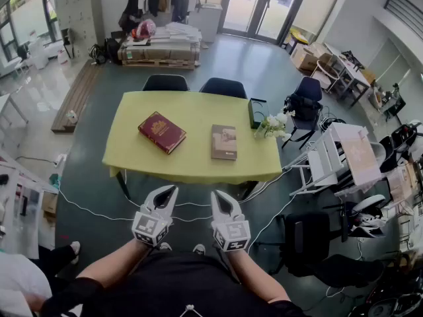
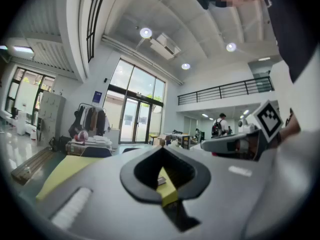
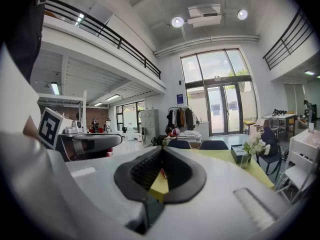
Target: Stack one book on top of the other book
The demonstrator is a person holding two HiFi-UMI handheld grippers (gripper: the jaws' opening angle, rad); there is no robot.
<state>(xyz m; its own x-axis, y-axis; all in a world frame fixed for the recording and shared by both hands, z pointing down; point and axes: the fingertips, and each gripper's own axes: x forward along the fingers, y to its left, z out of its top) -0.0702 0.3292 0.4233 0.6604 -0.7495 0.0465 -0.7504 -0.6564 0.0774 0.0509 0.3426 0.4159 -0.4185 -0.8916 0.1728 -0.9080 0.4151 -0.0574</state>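
Observation:
A red book (image 1: 162, 132) lies at an angle on the left part of the yellow table (image 1: 192, 167). A brown book (image 1: 224, 141) lies flat to its right, apart from it. Both grippers hang well short of the table's near edge. My left gripper (image 1: 170, 191) is shut with nothing in it, and so is my right gripper (image 1: 216, 197). In the left gripper view the shut jaws (image 2: 161, 149) frame a sliver of the brown book (image 2: 160, 181). The right gripper view shows its shut jaws (image 3: 161, 150) with a sliver of the red book (image 3: 163, 173) between them.
Two dark chairs (image 1: 195, 84) stand behind the table. A vase of white flowers (image 1: 273, 125) and a dark box (image 1: 254, 114) sit at the table's right end. White carts (image 1: 344, 154) and a black chair (image 1: 307, 240) crowd the right; cables (image 1: 92, 210) cross the floor.

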